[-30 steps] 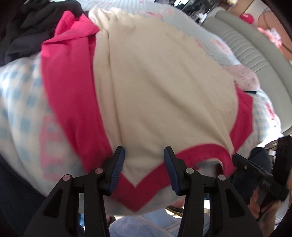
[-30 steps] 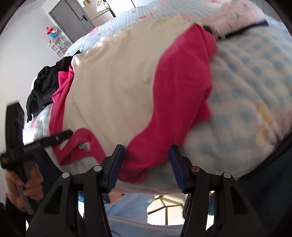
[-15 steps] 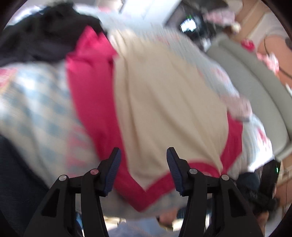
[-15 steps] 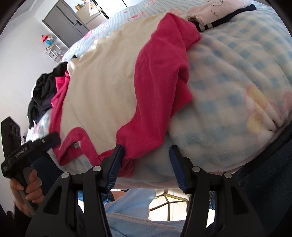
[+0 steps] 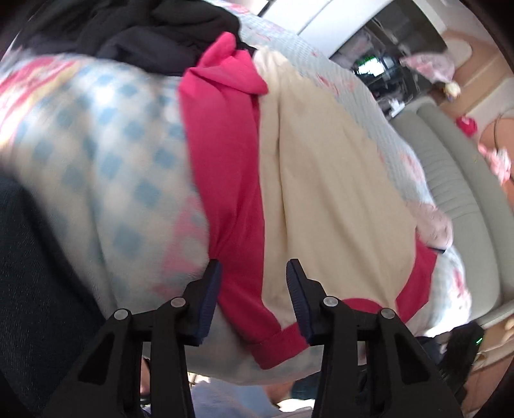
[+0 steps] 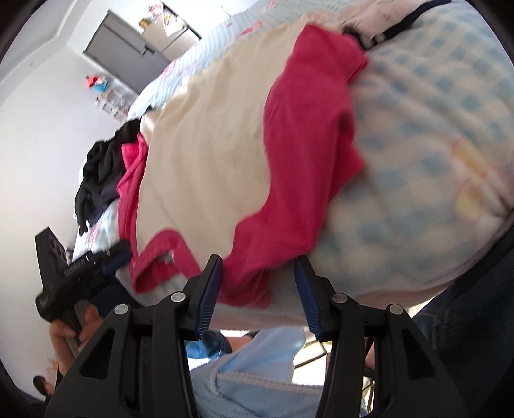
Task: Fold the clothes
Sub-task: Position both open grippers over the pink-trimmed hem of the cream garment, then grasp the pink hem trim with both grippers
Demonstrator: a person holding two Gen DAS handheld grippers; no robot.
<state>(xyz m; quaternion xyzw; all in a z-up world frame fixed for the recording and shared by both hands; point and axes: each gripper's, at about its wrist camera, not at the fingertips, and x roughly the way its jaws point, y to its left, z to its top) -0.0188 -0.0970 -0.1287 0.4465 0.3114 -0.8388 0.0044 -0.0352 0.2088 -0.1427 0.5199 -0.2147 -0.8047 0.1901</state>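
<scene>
A cream T-shirt with pink sleeves lies spread flat on a bed covered by a blue-and-white checked blanket; no container shows in either view. Its pink-trimmed neckline sits at the near edge of the bed, facing the person. Beyond the shirt, at the far left of the bed, there is a heap of dark clothes, and a pale pink garment with dark trim lies just past the shirt's right sleeve.

The left gripper points down at the near end of the shirt's left sleeve, which runs away from it along the blanket. Its jaws are closing, with the pink sleeve cloth lying between them, yet the blue pads do not press on it and a gap shows on both sides. In the right wrist view this gripper appears at the left, held by a hand at the bed's edge beside the neckline.

The right gripper also tilts downward, over the bunched lower end of the right sleeve at the bed's near edge. Its jaws stand about half open, astride the pink cloth without pinching it, so it has hold of nothing. Below both grippers a light blue garment on the person shows
</scene>
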